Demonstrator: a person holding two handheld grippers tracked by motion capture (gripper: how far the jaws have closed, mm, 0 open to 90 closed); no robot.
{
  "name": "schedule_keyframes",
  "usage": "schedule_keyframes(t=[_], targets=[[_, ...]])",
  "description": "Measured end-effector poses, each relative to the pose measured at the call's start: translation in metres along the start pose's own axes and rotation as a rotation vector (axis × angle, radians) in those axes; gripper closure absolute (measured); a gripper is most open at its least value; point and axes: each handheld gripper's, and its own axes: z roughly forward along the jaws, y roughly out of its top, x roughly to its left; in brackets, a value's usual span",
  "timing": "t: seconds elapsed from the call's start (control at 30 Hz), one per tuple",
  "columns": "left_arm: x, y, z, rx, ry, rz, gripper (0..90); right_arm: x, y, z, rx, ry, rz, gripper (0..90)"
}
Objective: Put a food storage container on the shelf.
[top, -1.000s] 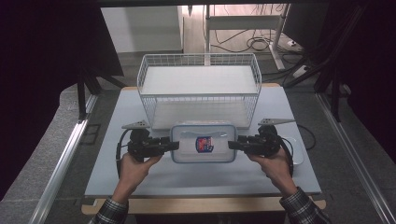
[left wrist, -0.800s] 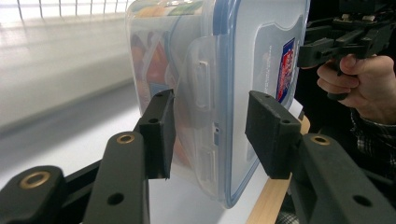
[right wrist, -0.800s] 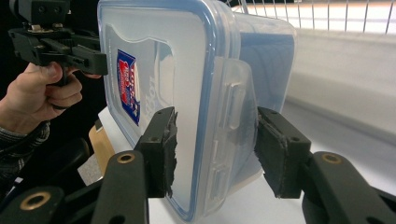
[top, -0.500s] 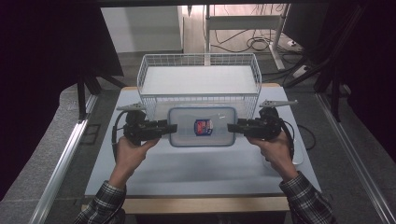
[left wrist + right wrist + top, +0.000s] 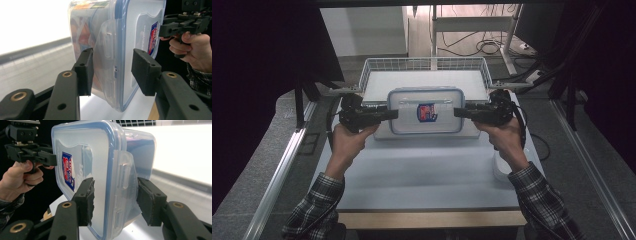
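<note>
Holding one clear plastic container (image 5: pixel 425 111) by its two short ends, left gripper (image 5: pixel 389 114) on the left end, right gripper (image 5: pixel 460 112) on the right.

Item: rectangular lidded box, see-through body, blue seal line round the lid, clip flaps at the ends. Place: centre of the high view, just in front of the white wire basket (image 5: pixel 424 65) at upper centre.

Change noted: a second ago the box sat lower in the frame, flat on the pale table (image 5: pixel 427 175); half a second ago it was farther up; now it is off the table, overlapping the near rim of the basket. Both my hands went up with it. I judge this as a lift under way toward the basket, the set-down not yet done.

Grip, left: in the left gripper view my jaws are partly spread, one on each side of the end flap of the container (image 5: pixel 120 50); the left pad (image 5: pixel 86 71) presses the wall, while the other pad seems to stand a little off the lid.

Grip, right: in the right gripper view the jaws clamp the opposite end of the container (image 5: pixel 105 177), pads against lid and flap.

Markings: one red, white and blue sticker (image 5: pixel 427 112) on the lid, also seen edge-on (image 5: pixel 68 168); its lettering is too small and blurred to read.
</note>
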Motion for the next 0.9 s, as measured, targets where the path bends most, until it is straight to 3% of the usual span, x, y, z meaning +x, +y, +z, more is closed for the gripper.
schedule_keyframes(t=[0.6,0.9], targets=[[0.03,0.053,0.01,-0.034,0.006,-0.04,53.2,-0.027,0.049,0.019,-0.029,-0.007,0.038,49.8],[0.047,0.064,0.023,-0.044,0.007,-0.065,52.8,-0.042,0.066,0.027,-0.044,-0.027,0.056,49.4]])
